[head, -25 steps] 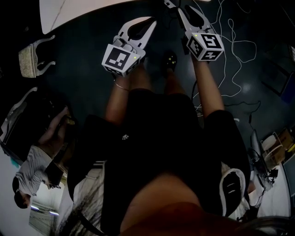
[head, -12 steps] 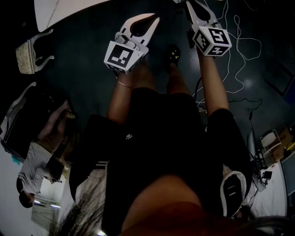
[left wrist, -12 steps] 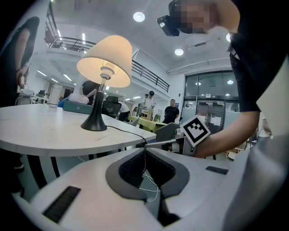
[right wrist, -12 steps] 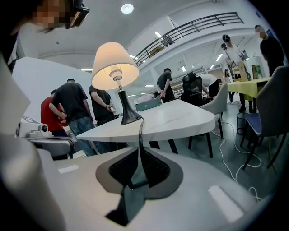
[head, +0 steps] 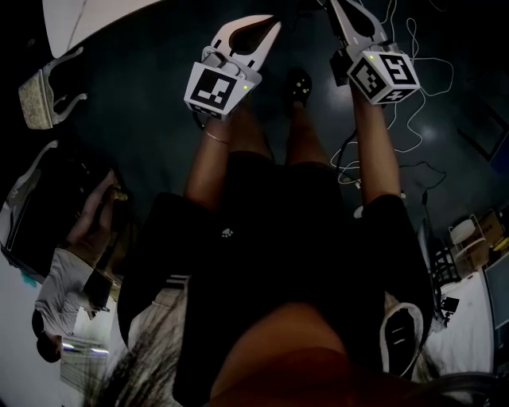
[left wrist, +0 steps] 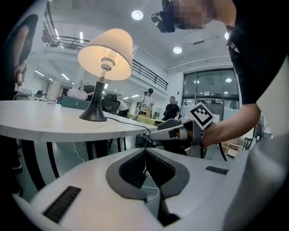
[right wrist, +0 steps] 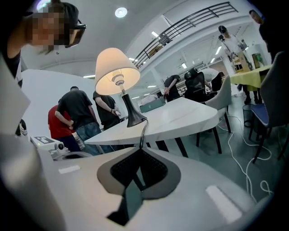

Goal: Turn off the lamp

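The lamp (left wrist: 106, 54) stands lit on a white table (left wrist: 45, 119): a cream shade on a black flared base. It also glows in the right gripper view, where the lamp (right wrist: 118, 70) sits on the table (right wrist: 180, 115). Its black cord (right wrist: 143, 131) drops off the table edge straight into my right gripper (right wrist: 141, 148), whose jaws are closing with the cord pinched at their tips. In the left gripper view the right gripper (left wrist: 151, 135) meets the cord (left wrist: 131, 122) beside the table. My left gripper (left wrist: 145, 150) hangs shut on nothing, lower and to the left (head: 274, 22).
Several people stand in the hall behind the table. Grey chairs (right wrist: 271, 90) stand at the right. In the dark head view, white cables (head: 413, 95) loop over the floor, a chair (head: 48, 99) stands at the left, and a seated person (head: 71, 278) is low left.
In the head view both grippers have drifted toward the top right of the picture. The right gripper's fingertips now run off the top edge.
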Tool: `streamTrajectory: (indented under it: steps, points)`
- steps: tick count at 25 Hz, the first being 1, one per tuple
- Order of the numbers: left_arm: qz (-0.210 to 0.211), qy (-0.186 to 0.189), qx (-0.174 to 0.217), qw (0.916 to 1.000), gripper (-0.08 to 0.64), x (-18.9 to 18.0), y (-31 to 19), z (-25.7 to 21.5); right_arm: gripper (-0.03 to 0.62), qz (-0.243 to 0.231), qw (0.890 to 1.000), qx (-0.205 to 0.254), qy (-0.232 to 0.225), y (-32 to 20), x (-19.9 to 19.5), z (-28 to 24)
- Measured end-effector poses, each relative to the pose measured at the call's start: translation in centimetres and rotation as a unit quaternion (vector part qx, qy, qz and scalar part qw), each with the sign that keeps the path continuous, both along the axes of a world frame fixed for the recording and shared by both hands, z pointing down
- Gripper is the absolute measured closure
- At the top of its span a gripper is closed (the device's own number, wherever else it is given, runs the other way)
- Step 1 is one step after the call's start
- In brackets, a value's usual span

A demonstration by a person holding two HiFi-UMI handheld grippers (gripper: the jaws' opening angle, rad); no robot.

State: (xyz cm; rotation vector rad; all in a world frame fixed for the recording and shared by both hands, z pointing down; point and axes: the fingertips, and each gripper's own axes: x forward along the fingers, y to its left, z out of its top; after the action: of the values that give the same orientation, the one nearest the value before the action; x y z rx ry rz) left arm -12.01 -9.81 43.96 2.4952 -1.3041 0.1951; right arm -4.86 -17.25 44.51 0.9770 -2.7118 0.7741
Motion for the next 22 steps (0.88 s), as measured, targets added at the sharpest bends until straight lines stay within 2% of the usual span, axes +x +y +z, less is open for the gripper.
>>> streamTrajectory:
  steps: [5, 10, 20, 22]
  points:
    - [0.004, 0.004, -0.004, 1.0000, 0.551, 0.0, -0.6, 1.1, 0.581, 0.003, 0.998, -0.028, -0.061, 0.2, -0.5, -1.2]
    - [0.024, 0.005, -0.009, 0.9997, 0.551, 0.9, -0.8, 1.7, 0.581, 0.002, 0.994, -0.045, -0.103, 0.4, -0.7, -2.8]
    - [0.057, 0.016, -0.012, 0.9982, 0.545, 3.2, -1.5, 2.4, 0.580, -0.001, 0.989, -0.052, -0.137, 0.5, -0.9, -4.8]
    - [0.061, 0.017, -0.017, 0.9979, 0.497, 3.5, -1.8, 2.6, 0.580, -0.001, 0.988, -0.055, -0.143, 0.4, -0.9, -5.0]
